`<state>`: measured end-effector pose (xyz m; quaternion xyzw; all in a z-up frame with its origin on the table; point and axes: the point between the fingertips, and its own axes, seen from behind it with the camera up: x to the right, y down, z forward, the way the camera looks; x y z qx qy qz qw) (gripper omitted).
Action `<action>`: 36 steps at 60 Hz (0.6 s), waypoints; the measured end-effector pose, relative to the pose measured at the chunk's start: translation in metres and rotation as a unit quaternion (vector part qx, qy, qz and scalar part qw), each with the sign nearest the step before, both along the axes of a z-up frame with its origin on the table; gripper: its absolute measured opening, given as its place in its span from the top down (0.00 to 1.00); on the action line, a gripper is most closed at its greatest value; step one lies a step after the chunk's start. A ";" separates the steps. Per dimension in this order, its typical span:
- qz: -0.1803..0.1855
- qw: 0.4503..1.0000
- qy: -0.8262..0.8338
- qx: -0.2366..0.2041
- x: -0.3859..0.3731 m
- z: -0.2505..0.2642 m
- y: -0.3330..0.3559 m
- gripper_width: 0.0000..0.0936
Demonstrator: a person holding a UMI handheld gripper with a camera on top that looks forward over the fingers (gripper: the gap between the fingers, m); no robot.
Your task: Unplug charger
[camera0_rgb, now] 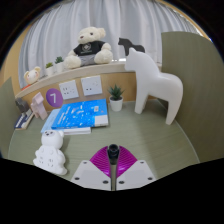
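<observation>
My gripper (113, 160) is shut, its magenta pads (98, 160) pressed together on a small black, roundish plug-like piece, which I take for the charger (113, 151). It sticks up at the fingertips, and no cable shows. Well beyond the fingers, two white wall sockets (92, 85) sit on the back panel under a shelf. Nothing is plugged into either that I can see. The charger is held apart from them, above the grey-green tabletop (150, 135).
A blue book (80, 117) lies ahead to the left below the sockets. A small white figurine (50, 152) stands left of the fingers. A white toy horse (152, 82), a potted plant (116, 97) and a teddy bear (92, 47) on the shelf stand further back.
</observation>
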<state>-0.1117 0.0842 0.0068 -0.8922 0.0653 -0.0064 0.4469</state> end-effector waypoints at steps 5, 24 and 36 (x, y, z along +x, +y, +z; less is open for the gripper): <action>0.004 0.999 0.017 -0.029 0.001 -0.022 -0.009 0.95; -0.001 0.999 0.028 -0.033 0.003 -0.016 0.001 0.50; -0.020 0.997 0.024 0.073 0.000 0.107 0.003 0.22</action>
